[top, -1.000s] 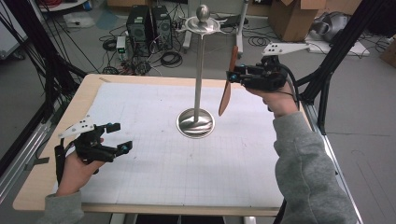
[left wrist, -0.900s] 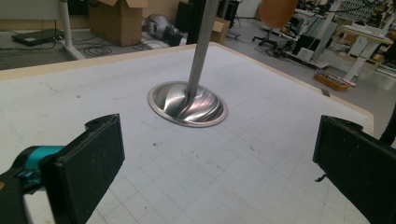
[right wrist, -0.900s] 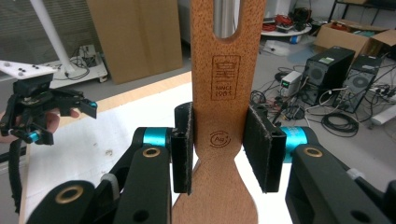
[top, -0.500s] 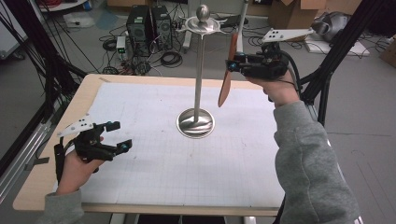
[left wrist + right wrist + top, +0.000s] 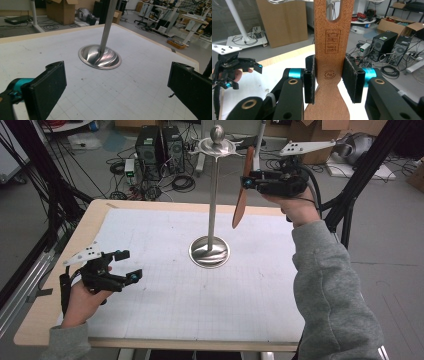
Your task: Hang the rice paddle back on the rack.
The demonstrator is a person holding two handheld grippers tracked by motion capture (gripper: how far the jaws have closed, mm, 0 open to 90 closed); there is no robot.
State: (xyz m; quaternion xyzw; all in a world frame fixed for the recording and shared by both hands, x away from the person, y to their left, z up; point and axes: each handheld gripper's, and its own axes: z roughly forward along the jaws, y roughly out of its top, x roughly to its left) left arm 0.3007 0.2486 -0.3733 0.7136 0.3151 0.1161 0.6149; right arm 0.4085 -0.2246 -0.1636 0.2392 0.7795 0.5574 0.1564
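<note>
The right gripper (image 5: 248, 182) is clamped on a wooden spatula (image 5: 242, 195), its pads pressing both edges of the handle just below a slot-shaped hole. The spatula hangs in the air, blade down, near the top of a metal stand (image 5: 212, 210), just right of its pole and apart from it. The stand's round base sits at the middle of the table (image 5: 150, 330). The left gripper (image 5: 125, 266) rests near the table's near-left corner, jaws wide apart and holding nothing.
</note>
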